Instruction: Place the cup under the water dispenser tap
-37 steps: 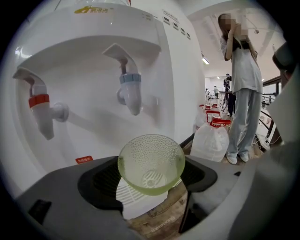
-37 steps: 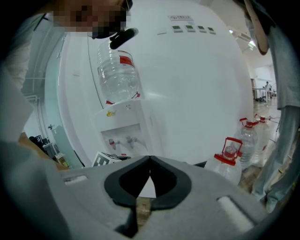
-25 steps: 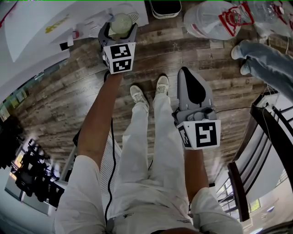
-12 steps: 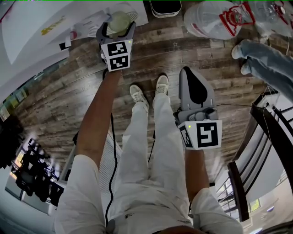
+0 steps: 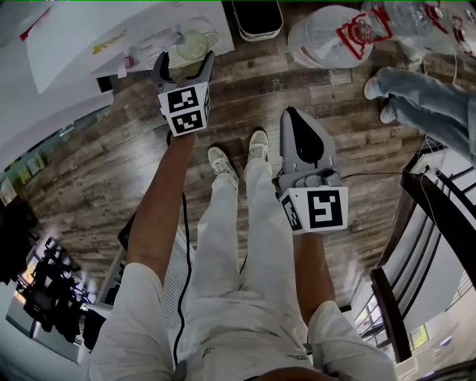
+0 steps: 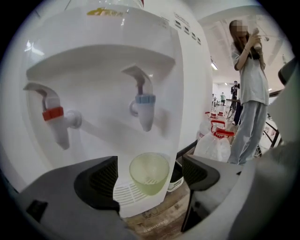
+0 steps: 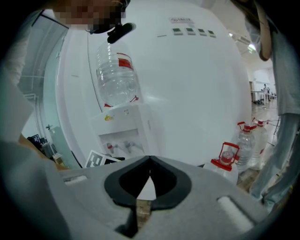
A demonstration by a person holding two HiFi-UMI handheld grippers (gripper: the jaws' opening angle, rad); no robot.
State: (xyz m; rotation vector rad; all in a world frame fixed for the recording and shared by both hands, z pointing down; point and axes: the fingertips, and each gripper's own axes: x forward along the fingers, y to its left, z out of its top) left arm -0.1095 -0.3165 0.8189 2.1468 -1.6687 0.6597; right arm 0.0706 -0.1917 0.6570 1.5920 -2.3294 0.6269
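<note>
A pale green translucent cup (image 6: 149, 172) stands upright on the white drip tray (image 6: 127, 196), below the dispenser's blue tap (image 6: 145, 105); the red tap (image 6: 54, 117) is to its left. My left gripper (image 6: 150, 182) has its jaws still opening, wide on either side, with neither pad touching the cup. In the head view the cup (image 5: 192, 45) sits just beyond the left gripper (image 5: 183, 62), against the white water dispenser (image 5: 111, 33). My right gripper (image 5: 291, 115) hangs over the floor, shut and empty; in its own view the right gripper (image 7: 149, 161) shows its jaws meeting.
Large water jugs (image 5: 335, 33) lie on the wood floor to the right of the dispenser, with a dark-rimmed container (image 5: 256, 16) between them. A person in jeans (image 5: 424, 97) stands at the right, the same person (image 6: 251, 93) beside a red-handled jug (image 6: 215, 143). A dark railing (image 5: 439, 216) runs along the right.
The left jaws, which flanked the cup a second ago, have spread wider and drawn back from it. The cup stays on the drip tray. The right gripper stays shut.
</note>
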